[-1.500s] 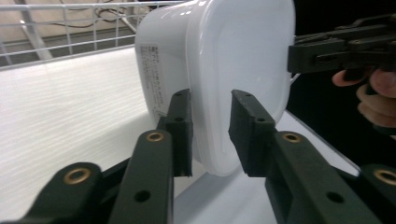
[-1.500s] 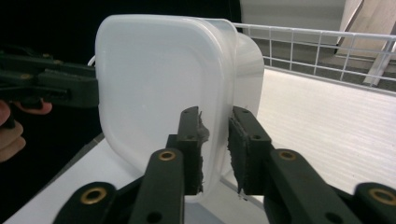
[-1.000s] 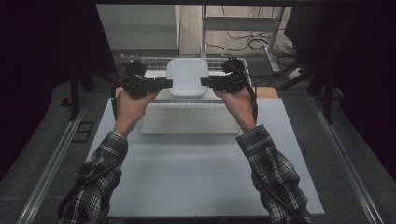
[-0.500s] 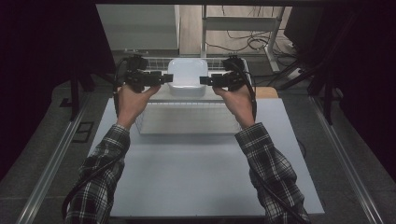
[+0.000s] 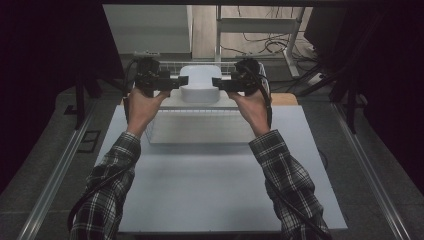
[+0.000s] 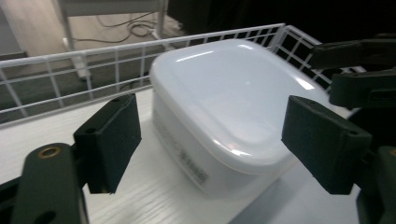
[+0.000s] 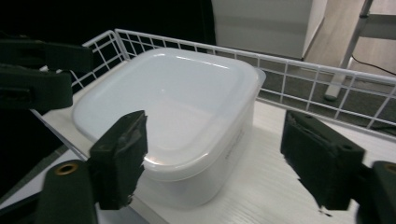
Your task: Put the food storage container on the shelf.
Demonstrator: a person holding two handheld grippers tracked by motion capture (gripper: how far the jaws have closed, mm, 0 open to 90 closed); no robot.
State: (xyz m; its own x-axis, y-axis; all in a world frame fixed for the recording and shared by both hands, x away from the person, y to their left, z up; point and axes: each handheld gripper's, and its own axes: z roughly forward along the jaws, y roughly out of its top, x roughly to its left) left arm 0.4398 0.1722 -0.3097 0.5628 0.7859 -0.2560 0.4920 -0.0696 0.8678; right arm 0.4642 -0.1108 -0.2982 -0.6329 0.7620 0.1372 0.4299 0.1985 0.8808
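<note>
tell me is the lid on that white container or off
On. The lid sits flat over the white container, its rim overlapping all visible edges. Whether it is snapped tight cannot be told.

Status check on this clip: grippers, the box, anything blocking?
Left gripper and right gripper open, jaws just widened, flanking the box. Box sits lidded on the shelf, not gripped. Wire rail behind; nothing blocking.

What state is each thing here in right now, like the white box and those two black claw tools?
White container: lid on, upright on the white shelf, released.
Left gripper: open, jaws just been opening, pads clear of the container.
Right gripper: open, jaws just been opening, pads off the container.
Wire rack: upright, its railing runs behind and beside the container.
</note>
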